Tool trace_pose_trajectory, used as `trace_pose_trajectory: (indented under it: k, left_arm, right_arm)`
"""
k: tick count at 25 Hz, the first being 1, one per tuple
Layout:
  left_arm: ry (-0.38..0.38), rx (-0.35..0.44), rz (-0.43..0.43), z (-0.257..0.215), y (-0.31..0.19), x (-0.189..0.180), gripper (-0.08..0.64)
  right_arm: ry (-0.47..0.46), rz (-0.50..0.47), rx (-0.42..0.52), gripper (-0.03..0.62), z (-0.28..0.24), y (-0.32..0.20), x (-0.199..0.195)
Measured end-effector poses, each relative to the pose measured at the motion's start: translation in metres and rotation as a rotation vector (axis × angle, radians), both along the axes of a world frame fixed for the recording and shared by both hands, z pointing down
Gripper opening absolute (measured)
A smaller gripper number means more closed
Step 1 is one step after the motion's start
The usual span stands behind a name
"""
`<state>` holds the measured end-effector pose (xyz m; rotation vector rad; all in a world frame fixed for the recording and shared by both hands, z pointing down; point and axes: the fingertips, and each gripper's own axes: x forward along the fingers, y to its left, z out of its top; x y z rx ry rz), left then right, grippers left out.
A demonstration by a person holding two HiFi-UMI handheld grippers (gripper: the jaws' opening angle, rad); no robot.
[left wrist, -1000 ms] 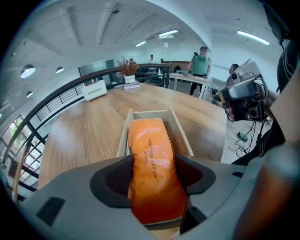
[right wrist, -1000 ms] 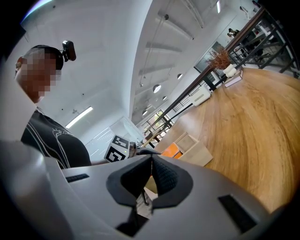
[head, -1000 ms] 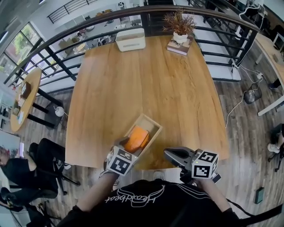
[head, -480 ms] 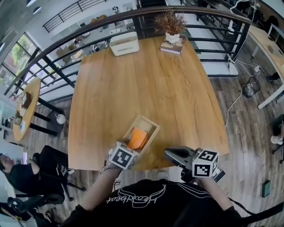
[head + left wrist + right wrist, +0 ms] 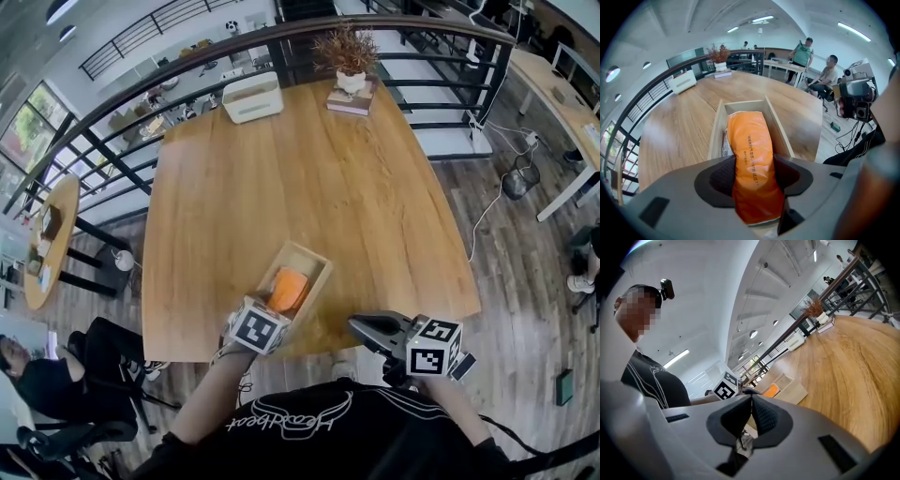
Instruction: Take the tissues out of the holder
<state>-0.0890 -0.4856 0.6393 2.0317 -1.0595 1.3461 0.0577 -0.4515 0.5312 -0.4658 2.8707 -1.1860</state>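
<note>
Closing on the tissue pack point(image 5: 752, 140), my left gripper point(image 5: 753, 176) has just been drawing its jaws inward. The pads meet both long sides of the orange wrapper, which dents slightly where it is pinched. The pack lies lengthways in the wooden holder point(image 5: 715, 136). Its near end sits between my jaws and the rest runs away from the gripper toward the holder's far wall.

I judge this to be the start of the grip, with the pack not yet lifted out. Soft wrapping will give before it holds, so I expect a little more squeeze is needed.

The holder's side walls stand just outside my pads, so a straight upward pull looks right. A snug fit might drag the light holder up as well.

My right gripper point(image 5: 751, 401) is to the right of the left one, beyond the tabletop point(image 5: 309, 169) edge. Its jaws are pressed together on nothing, free to steady the holder.
</note>
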Motion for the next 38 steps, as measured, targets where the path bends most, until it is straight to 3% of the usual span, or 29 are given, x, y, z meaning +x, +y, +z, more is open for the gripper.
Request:
trace_pose_trajectory:
  k: [9,20,26,30,38]
  left_arm:
    - [-0.002,0.061,0.033,-0.026,0.002,0.005,0.241]
    - [0.04,0.223,0.015,-0.069,0.013,0.0,0.241]
    - [0.166,0.388,0.014,-0.12,0.032,0.002,0.242]
    - [0.311,0.496,-0.006,-0.163,0.049,-0.004,0.242]
    - [0.617,0.565,0.006,-0.231,0.124,-0.028,0.242]
  right_arm:
    - [0.002,0.037,-0.005,0.018,-0.004,0.015,0.004]
    - [0.017,0.095,0.038,0.017,-0.025,0.028,0.011]
    - [0.038,0.125,0.098,0.018,-0.054,0.037,0.009]
    - [0.045,0.135,0.136,0.017,-0.069,0.048,-0.005]
    - [0.056,0.126,0.228,0.018,-0.103,0.103,-0.052]
